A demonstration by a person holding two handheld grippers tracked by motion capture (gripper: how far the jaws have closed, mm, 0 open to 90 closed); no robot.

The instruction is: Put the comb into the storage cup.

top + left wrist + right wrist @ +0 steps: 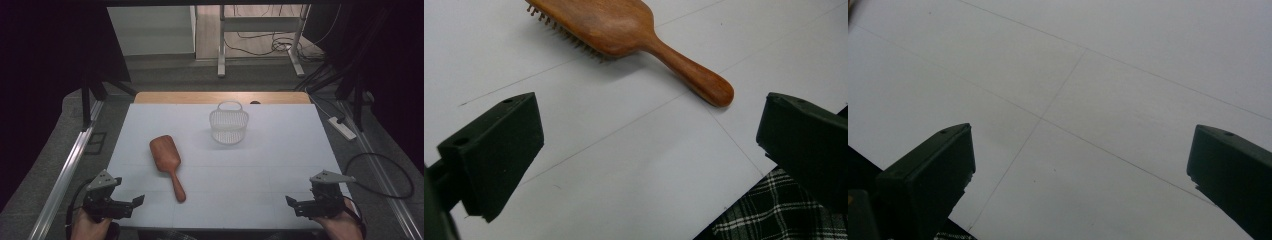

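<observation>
Both grippers waited at the desk's (pixel 280 165) near edge, jaws spread and empty: the left gripper (pixel 137 202) nearest the wooden hairbrush's (pixel 167 162) handle, probably for reaching it; the white basket (pixel 229 125) stood farther back, the right gripper (pixel 290 202) well apart.

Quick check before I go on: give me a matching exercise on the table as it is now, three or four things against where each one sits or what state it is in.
Things:
1. brown wooden paddle hairbrush
2. white plastic mesh basket with a handle
3. left gripper
4. right gripper

Places or states:
A. far middle of the white table, upright
B. near right corner, jaws open, holding nothing
C. left of centre, lying bristles down, handle toward the person
D. near left corner, jaws open, hairbrush handle ahead of it

Pairs: 1-C, 2-A, 3-D, 4-B
</observation>
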